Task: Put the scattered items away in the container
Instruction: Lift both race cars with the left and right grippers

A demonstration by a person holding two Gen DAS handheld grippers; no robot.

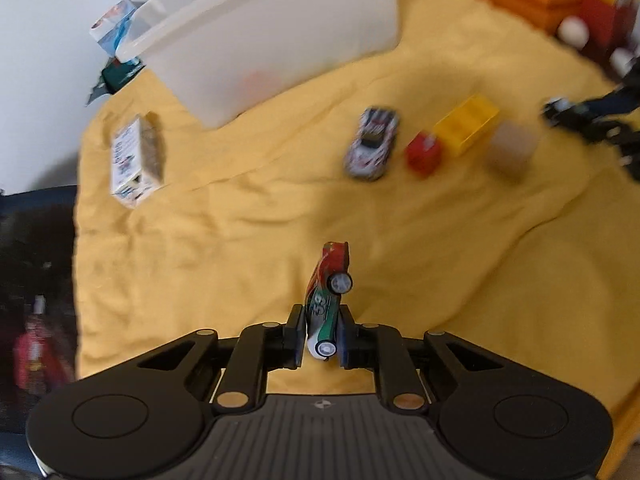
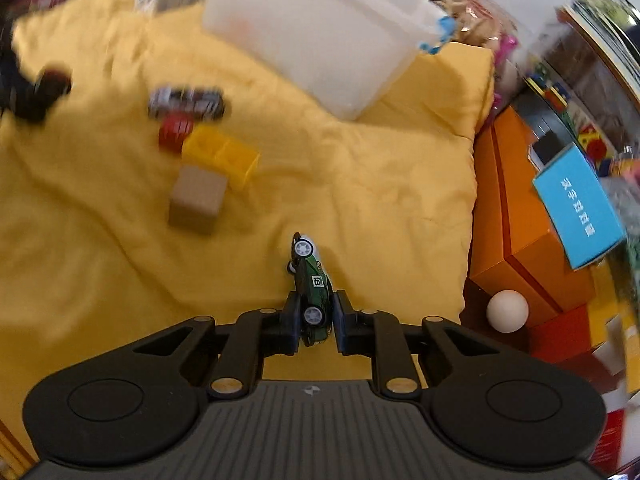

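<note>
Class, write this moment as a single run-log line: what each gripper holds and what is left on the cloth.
left gripper: shut on red-green toy car | right gripper: shut on dark green toy car | white container: ahead | yellow cloth: silver car, blocks remain

Ahead of the left gripper, whose jaws are filled by a red-and-green toy car, bare yellow cloth runs open up to the white container. Right of that lane stand a silver toy car, a red block, a yellow brick and a tan cube, close together. Left of it lies a small carton.

The right gripper, jaws clamped on a green toy car, has open cloth straight ahead to the container. The same cluster sits ahead-left; orange boxes and a pale ball crowd its right.
</note>
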